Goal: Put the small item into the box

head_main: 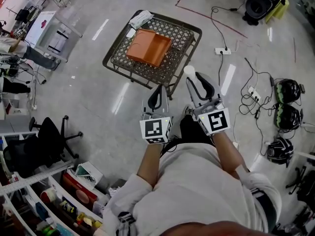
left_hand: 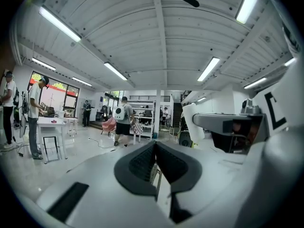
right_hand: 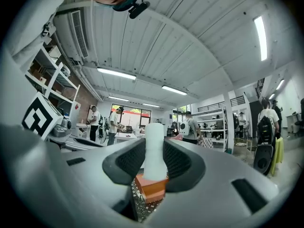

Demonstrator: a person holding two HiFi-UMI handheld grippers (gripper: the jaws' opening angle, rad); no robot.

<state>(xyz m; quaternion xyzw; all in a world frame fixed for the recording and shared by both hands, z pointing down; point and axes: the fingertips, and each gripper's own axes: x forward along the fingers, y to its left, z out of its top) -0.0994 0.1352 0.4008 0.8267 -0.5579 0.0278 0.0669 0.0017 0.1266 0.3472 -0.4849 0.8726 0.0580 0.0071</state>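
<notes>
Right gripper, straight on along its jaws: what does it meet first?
Likely the orange box on the mesh table, dead ahead just below the white item in its jaws. Depth unclear; the table edge may come first.

We saw only a corner of the box (right_hand: 151, 189) past the item (right_hand: 154, 127) in the right gripper (right_hand: 154, 151); the white bundle (head_main: 141, 18) behind the box was too small to identify.

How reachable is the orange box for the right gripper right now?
Probably yes: the right gripper, fingers shut on the white item, hangs by the wire table's near edge, and nothing stands between it and the orange box on top.
</notes>
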